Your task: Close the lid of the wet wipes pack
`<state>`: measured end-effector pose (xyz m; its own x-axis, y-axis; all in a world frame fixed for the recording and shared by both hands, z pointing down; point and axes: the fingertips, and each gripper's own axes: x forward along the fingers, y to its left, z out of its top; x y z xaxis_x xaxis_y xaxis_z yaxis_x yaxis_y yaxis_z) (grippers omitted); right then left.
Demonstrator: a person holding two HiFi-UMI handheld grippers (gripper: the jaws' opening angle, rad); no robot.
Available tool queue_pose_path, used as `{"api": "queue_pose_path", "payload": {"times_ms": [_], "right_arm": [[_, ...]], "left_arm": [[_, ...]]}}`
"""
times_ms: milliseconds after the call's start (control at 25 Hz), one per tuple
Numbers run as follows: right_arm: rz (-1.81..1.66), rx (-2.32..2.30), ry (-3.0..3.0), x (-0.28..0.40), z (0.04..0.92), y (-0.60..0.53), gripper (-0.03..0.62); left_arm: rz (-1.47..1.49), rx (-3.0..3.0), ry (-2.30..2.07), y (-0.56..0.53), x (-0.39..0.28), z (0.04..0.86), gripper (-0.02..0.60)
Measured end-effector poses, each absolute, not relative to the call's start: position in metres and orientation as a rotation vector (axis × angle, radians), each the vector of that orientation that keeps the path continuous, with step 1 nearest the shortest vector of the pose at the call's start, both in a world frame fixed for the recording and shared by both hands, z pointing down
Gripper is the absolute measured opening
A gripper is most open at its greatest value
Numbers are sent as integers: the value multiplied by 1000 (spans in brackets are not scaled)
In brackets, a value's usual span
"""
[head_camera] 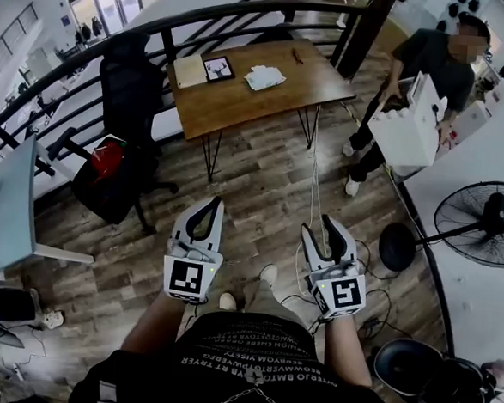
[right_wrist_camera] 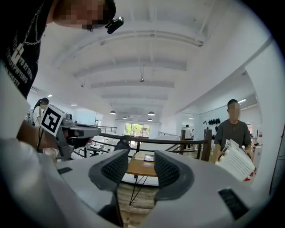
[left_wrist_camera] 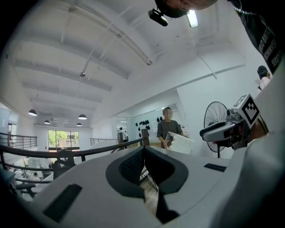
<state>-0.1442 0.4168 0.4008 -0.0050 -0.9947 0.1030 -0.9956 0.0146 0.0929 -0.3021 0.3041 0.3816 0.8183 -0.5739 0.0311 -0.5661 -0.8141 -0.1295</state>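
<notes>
Grey ribbed fingers of the right gripper stand spread with nothing between them, and only the far wooden counter shows through the gap. The left gripper has its fingers pressed together at the tips, closing an empty loop. Each of the two grippers bears one cube with a black-and-white square marker. They are held side by side in front of a black shirt, whose white lettering runs upside down and is too small to read. The wet wipes pack seems to be the white, crumpled-looking bundle lying on the counter, well apart from both grippers. It is too small to tell how its lid stands. Near it on the counter lie one framed picture of a dark antlered figure and one tan board. One black office chair stands at the counter's left end, with a red thing on a dark seat nearer the camera. At the right one person holds a white box. One black fan stands below them in the head view. Wood planks make up the floor, and a curved black railing runs behind the counter.
</notes>
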Motion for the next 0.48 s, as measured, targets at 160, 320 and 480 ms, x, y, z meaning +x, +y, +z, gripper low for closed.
{"api": "queue_pose_path", "payload": {"times_ms": [160,320,480], "right_arm": [[5,2083,-2155,-127,398,396,192],[3,2036,-2200,-120,399,375,192],[7,2019,-2231,-109,403,357,192]], "left_arm": [[-105,-2882,929,288,-284,378,28],[-122,-2877,954,276,-273,381,28],[-151,-2862,980,263,-265,385,28]]}}
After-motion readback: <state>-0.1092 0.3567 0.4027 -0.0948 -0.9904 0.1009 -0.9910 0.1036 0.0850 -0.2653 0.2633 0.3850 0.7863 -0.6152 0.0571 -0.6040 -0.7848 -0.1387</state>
